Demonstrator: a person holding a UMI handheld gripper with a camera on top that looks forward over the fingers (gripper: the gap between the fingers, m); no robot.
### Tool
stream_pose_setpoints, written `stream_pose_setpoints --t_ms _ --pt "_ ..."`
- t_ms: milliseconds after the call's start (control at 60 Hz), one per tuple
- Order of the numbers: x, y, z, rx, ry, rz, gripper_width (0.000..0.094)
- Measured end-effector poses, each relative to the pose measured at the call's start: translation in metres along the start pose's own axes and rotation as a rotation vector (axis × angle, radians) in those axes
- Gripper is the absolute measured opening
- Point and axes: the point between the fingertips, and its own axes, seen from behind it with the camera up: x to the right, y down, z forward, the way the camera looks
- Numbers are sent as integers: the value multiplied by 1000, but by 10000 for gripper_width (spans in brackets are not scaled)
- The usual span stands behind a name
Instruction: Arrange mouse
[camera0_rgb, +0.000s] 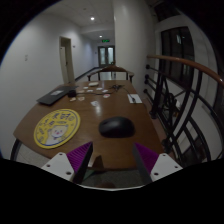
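A dark computer mouse (116, 126) lies on the brown wooden table (90, 108), just ahead of my fingers and between their lines. A round yellow mouse mat (58, 127) with a printed figure lies on the table to the left of the mouse. My gripper (113, 160) is open, its two purple pads (76, 157) spread wide, with nothing between them. The fingers hover near the table's near edge, short of the mouse.
A dark laptop (55, 96) lies at the table's left edge farther back. Papers and small items (100, 88) lie toward the far end, with a white sheet (134, 98) at right. A chair (108, 72) stands at the far end. A stair railing (175, 90) runs along the right.
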Motion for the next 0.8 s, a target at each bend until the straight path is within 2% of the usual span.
stream_pose_setpoints --t_ms 167,333,533,633,700,800 --pt "35 1 27 -14 45 -10 821" --pt "39 -13 55 -1 2 -55 821" --pt "49 -47 104 -22 -2 -37 805" --pt "61 -63 128 -29 21 -18 762" --pt "70 -67 133 -32 50 -5 478" --pt "69 -66 133 -31 63 8 398"
